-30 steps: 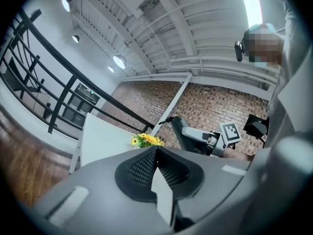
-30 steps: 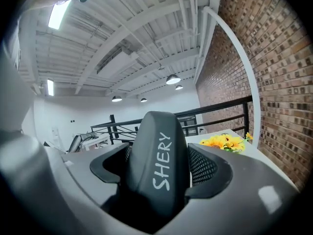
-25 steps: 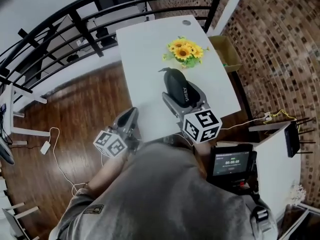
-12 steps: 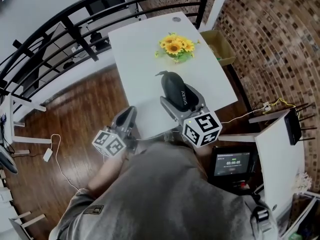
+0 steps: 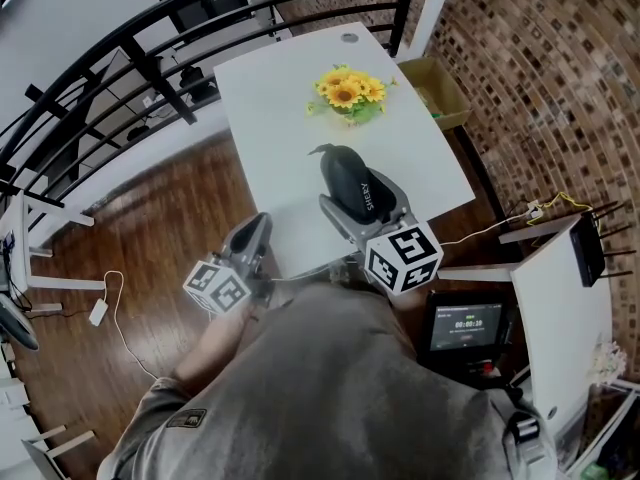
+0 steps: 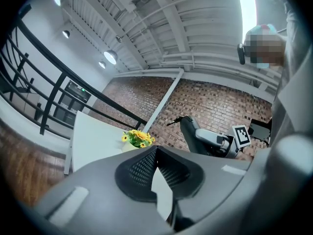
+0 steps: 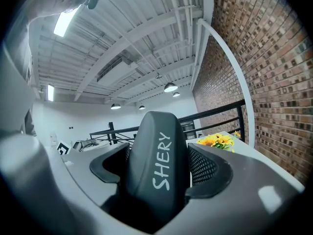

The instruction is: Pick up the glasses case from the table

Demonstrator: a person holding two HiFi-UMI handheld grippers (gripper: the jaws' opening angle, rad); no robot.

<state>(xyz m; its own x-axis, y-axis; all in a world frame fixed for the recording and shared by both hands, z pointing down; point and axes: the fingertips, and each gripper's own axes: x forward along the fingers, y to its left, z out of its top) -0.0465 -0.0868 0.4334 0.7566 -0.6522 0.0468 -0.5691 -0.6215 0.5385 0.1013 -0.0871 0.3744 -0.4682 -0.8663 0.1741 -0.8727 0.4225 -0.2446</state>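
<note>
The black glasses case, marked SHERY in white, stands between the fingers of my right gripper, which is shut on it over the near part of the white table. The right gripper view shows the case filling the gap between the two mesh pads of that gripper. From the left gripper view, the case points up and away, clear of the tabletop. My left gripper hangs at the table's near left corner, its pads together with nothing held.
A bunch of yellow sunflowers sits mid-table beyond the case. A cardboard box stands off the table's right side by the brick wall. A black railing runs at the left. A small screen sits at the lower right.
My right gripper has drawn the case a little back from the sunflowers toward the table's near edge. The left gripper has stayed put.
</note>
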